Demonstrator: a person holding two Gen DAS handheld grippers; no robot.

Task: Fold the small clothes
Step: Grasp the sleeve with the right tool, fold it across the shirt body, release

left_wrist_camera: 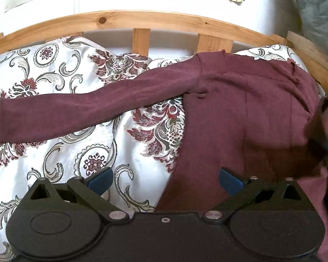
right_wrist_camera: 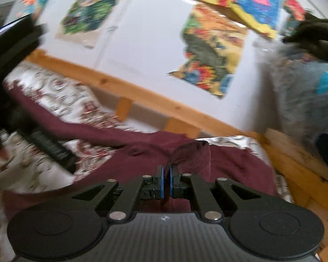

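While spread on the bed: maroon long-sleeved top (left_wrist_camera: 240, 109) lies on the floral bedspread (left_wrist_camera: 61, 152), body toward 3 o'clock in the left wrist view.
Sleeve: one long sleeve (left_wrist_camera: 76, 111) stretches flat toward 9 o'clock, cuff near the frame edge.
Left gripper (left_wrist_camera: 165, 180): jaws spread wide, nothing between them; right blue pad over the top's body, left pad over the bedspread.
Right gripper (right_wrist_camera: 166, 182): jaws pressed together, pinching a fold of the maroon fabric, which loops up toward 12 o'clock.
Bed frame: wooden headboard (left_wrist_camera: 124, 20) with slats runs behind the bedspread.
Wall: coloured drawings (right_wrist_camera: 210, 50) pinned above the headboard.
Sharpness: right wrist view is blurred.
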